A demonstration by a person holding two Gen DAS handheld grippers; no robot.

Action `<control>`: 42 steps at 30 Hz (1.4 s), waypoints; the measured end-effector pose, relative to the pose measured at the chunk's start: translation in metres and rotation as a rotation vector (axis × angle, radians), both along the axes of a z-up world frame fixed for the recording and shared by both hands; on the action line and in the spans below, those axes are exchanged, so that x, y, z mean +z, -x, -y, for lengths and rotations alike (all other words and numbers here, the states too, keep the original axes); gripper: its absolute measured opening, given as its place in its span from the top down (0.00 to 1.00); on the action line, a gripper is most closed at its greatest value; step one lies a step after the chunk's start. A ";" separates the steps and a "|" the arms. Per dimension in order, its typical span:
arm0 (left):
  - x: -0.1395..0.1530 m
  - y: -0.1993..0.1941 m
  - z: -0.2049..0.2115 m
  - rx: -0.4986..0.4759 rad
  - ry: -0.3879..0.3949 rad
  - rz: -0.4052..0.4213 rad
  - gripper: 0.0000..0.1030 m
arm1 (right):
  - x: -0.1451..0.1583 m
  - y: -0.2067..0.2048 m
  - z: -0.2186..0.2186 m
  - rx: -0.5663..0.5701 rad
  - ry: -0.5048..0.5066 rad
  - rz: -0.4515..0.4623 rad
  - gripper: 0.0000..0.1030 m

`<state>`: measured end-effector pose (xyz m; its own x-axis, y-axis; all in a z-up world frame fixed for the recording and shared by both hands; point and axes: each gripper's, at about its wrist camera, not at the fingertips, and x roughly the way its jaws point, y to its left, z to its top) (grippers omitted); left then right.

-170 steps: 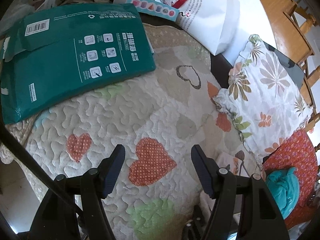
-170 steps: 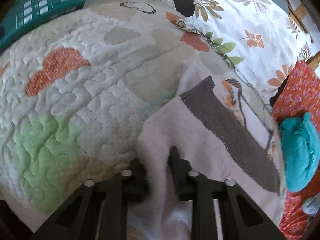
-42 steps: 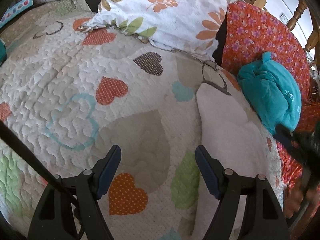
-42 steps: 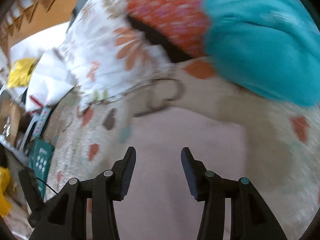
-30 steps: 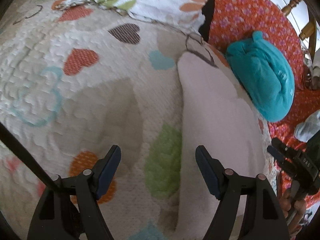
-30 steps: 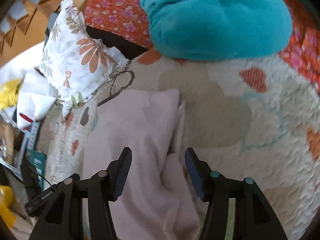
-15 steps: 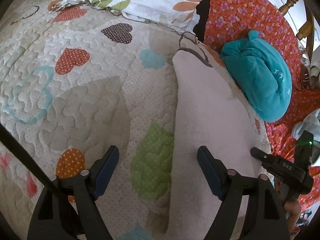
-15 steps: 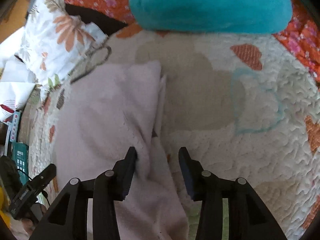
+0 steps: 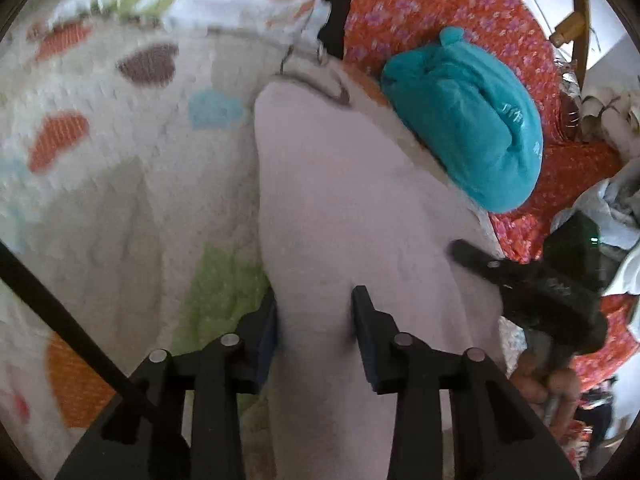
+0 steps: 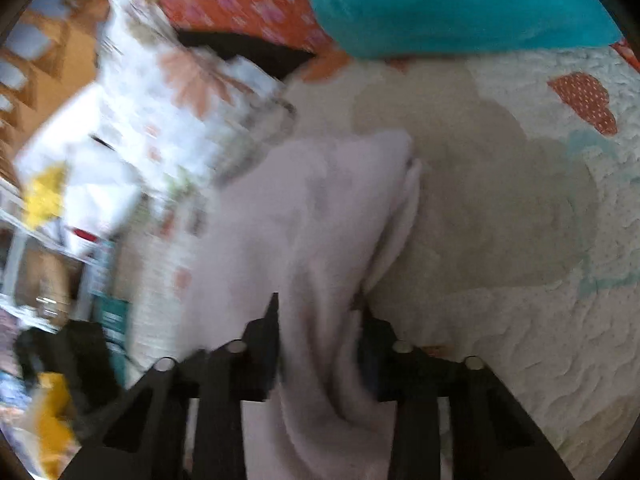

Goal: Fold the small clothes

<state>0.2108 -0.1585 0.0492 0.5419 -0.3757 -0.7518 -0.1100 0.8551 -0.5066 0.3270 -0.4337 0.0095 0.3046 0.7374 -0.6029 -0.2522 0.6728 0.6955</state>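
A pale pink fleece garment lies folded lengthwise on the heart-patterned quilt. My left gripper is shut on its near end, cloth bunched between the jaws. My right gripper is shut on the same pink garment at its other end, with a fold pinched between the fingers. The right gripper also shows in the left wrist view, low at the garment's right edge. A folded teal garment lies beyond on the red floral cushion.
A white floral pillow lies past the pink garment. The teal garment fills the top of the right wrist view. A wooden chair back stands behind the cushion. More clothes are piled at the far right.
Both grippers were open above the pink garment half a second ago; both have now closed on it. The left gripper moved right onto the garment. The views are blurred with motion.
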 end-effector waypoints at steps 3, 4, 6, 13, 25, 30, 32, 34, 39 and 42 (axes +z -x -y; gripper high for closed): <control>-0.004 -0.003 -0.003 0.021 0.010 -0.044 0.65 | 0.003 0.000 0.005 -0.042 0.059 0.002 0.64; -0.007 -0.002 -0.006 0.038 0.009 -0.059 0.63 | -0.003 -0.002 0.007 -0.072 0.124 -0.011 0.63; -0.003 0.005 -0.007 0.050 0.001 -0.050 0.63 | -0.008 -0.004 0.015 -0.108 0.135 -0.039 0.59; 0.027 0.034 0.008 0.028 -0.150 0.081 0.60 | 0.050 0.025 0.024 -0.126 0.083 0.177 0.59; 0.002 0.047 0.006 -0.014 -0.225 -0.058 0.37 | 0.021 0.051 0.029 -0.158 0.384 0.051 0.62; 0.020 0.067 -0.004 0.033 -0.257 0.015 0.37 | 0.059 0.073 0.046 -0.151 0.182 0.186 0.62; 0.026 0.074 -0.014 0.070 -0.264 0.042 0.36 | 0.056 0.083 0.027 -0.070 0.106 0.175 0.62; 0.033 0.077 -0.021 0.110 -0.276 0.067 0.35 | 0.040 0.091 0.008 0.011 0.046 0.119 0.62; 0.061 0.093 -0.038 0.220 -0.355 0.171 0.28 | -0.021 0.111 -0.022 0.096 0.162 -0.038 0.60; 0.085 0.110 -0.045 0.312 -0.433 0.282 0.15 | -0.020 0.129 -0.007 0.068 0.134 -0.027 0.60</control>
<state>0.1009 -0.1140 0.1347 0.7779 0.1416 -0.6122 -0.3011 0.9391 -0.1655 0.1982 -0.4263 -0.0105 0.2384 0.6686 -0.7044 -0.2828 0.7417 0.6082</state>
